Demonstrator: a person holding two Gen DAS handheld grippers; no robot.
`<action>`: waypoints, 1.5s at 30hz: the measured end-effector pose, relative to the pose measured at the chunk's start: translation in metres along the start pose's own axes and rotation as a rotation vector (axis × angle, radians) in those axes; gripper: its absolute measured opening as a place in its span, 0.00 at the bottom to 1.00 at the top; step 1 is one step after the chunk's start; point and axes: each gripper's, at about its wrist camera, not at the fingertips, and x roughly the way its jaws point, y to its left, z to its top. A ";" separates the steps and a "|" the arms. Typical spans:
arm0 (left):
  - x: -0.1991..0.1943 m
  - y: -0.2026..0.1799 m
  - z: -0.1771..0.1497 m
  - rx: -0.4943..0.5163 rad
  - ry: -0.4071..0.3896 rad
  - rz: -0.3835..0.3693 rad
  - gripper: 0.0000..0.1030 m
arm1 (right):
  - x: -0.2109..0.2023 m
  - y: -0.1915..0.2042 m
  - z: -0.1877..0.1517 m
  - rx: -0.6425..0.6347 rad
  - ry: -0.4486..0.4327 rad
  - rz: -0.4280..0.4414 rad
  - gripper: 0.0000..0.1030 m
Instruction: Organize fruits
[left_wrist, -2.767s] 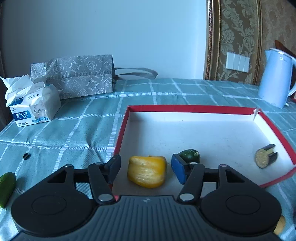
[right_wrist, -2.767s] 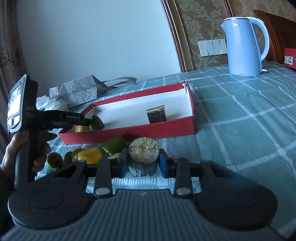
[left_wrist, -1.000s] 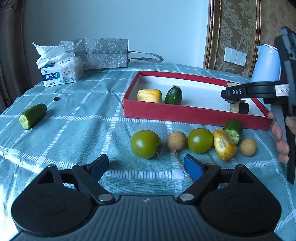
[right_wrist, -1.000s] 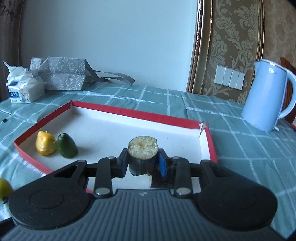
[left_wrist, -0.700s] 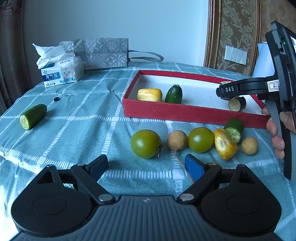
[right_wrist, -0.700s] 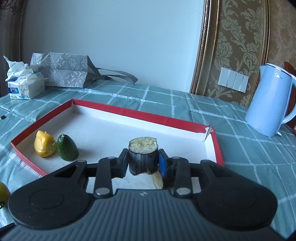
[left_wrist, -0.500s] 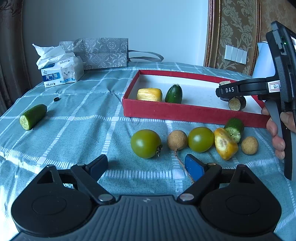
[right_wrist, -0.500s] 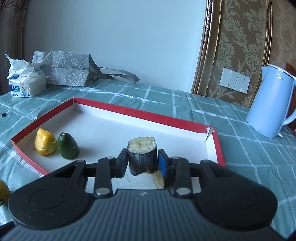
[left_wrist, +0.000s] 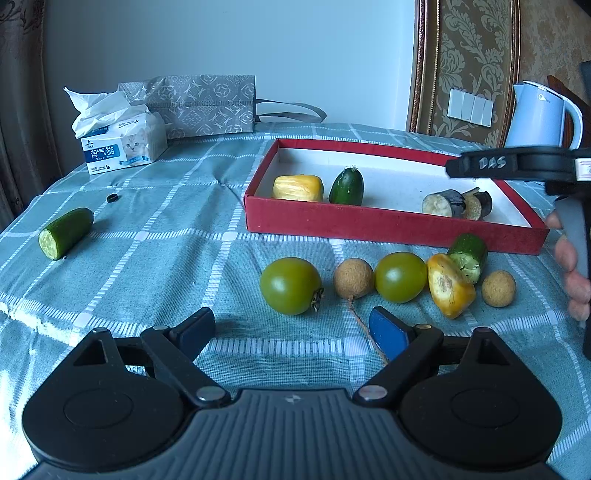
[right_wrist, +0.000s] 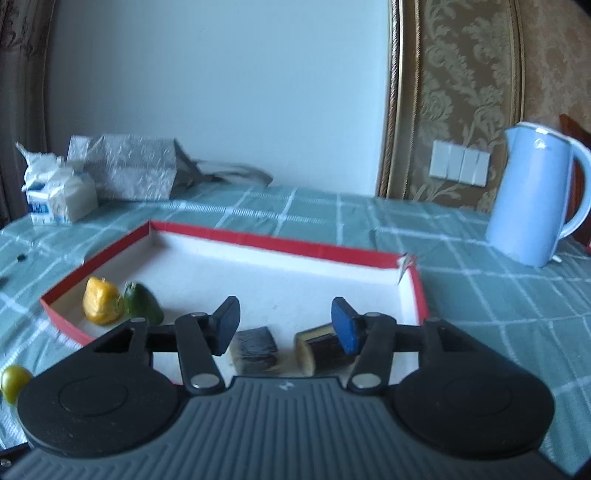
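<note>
right claw (right_wrist: 283, 325) gaping empty over two eggplant pieces (left_wrist: 443, 203) lying in red tray (left_wrist: 369, 225) | left claw (left_wrist: 291, 328) spread, facing green tomato (left_wrist: 290, 285) just outside tray, likely lining up next pick

Inside the red tray (left_wrist: 388, 225), a yellow pepper piece (left_wrist: 297, 187) and a small green cucumber (left_wrist: 346, 186) are sitting side by side, while two dark eggplant chunks (left_wrist: 442, 203) are lying together at the other end (cut faces pale). On the counter (left_wrist: 147, 258) in front, two green tomatoes (left_wrist: 290, 285), two tan round fruits (left_wrist: 353, 277), a yellow pepper wedge (left_wrist: 448, 290) and a cucumber stub (left_wrist: 467, 255) are lining up; another cucumber half (left_wrist: 65, 232) is lying well apart.
</note>
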 end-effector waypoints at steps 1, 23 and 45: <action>0.000 0.000 0.000 0.000 0.000 -0.001 0.89 | -0.004 -0.003 0.001 0.012 -0.010 0.007 0.50; 0.001 0.000 0.000 -0.001 0.000 -0.001 0.89 | -0.099 -0.001 -0.055 -0.049 0.006 0.150 0.40; -0.002 0.009 0.001 -0.028 -0.018 0.003 0.90 | -0.074 0.015 -0.066 -0.074 0.124 0.215 0.28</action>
